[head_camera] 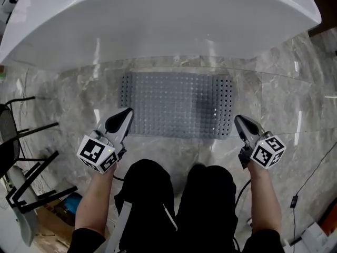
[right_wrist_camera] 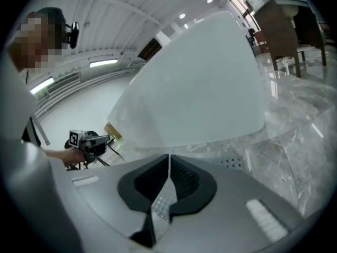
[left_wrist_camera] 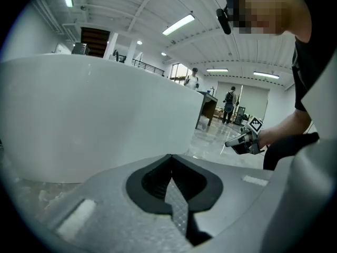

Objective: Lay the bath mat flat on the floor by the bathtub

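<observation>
Left gripper (head_camera: pixel 126 115) — fingers (left_wrist_camera: pixel 176 210) together, nothing between them; it sits by the near left corner of the bath mat (head_camera: pixel 176 104).
Bath mat: grey, perforated, lying flat on the marble floor (head_camera: pixel 284 83), far edge just beside the white bathtub (head_camera: pixel 158 20).
Right gripper (head_camera: pixel 239 121) — fingers (right_wrist_camera: pixel 160 202) together, empty; by the mat's near right corner.

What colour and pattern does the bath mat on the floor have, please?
Grey, covered in rows of small holes; the head view shows the bath mat best.
</observation>
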`<move>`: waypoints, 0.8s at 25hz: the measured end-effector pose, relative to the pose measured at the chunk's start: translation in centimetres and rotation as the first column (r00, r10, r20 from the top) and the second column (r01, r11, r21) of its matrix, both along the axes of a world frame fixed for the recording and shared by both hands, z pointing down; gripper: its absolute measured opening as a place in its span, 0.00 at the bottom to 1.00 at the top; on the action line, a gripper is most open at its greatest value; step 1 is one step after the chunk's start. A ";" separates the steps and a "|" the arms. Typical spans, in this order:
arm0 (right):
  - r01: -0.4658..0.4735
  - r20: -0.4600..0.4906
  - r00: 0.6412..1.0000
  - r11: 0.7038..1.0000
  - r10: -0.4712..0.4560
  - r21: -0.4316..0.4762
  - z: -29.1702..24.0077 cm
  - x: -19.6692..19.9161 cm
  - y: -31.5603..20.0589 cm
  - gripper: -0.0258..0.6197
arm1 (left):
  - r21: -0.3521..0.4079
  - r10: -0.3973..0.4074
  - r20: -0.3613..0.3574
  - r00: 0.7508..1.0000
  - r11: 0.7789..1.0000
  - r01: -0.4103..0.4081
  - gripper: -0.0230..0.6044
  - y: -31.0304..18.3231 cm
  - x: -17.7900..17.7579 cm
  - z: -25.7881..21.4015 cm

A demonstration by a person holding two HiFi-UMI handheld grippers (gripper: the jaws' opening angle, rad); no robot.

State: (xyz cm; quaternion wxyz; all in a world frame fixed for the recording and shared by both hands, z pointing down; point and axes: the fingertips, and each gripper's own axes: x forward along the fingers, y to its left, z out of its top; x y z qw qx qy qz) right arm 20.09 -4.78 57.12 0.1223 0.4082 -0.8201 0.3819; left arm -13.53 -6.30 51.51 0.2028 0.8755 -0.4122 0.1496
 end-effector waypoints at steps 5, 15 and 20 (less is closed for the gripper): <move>0.087 0.030 0.995 0.991 -0.090 0.101 -10.8 -4.9 1.7 0.06 | -0.004 -0.009 0.006 1.000 1.000 0.009 0.05 1.3 0.3 -8.9; 0.160 0.066 0.983 0.972 -0.173 0.170 -29.4 -8.4 5.7 0.04 | -0.012 -0.106 0.056 0.993 0.994 0.107 0.05 5.5 0.4 -24.9; 0.195 0.086 0.973 0.961 -0.215 0.197 -38.3 -9.3 8.0 0.04 | 0.006 -0.136 0.044 0.990 0.991 0.136 0.05 7.8 1.7 -34.1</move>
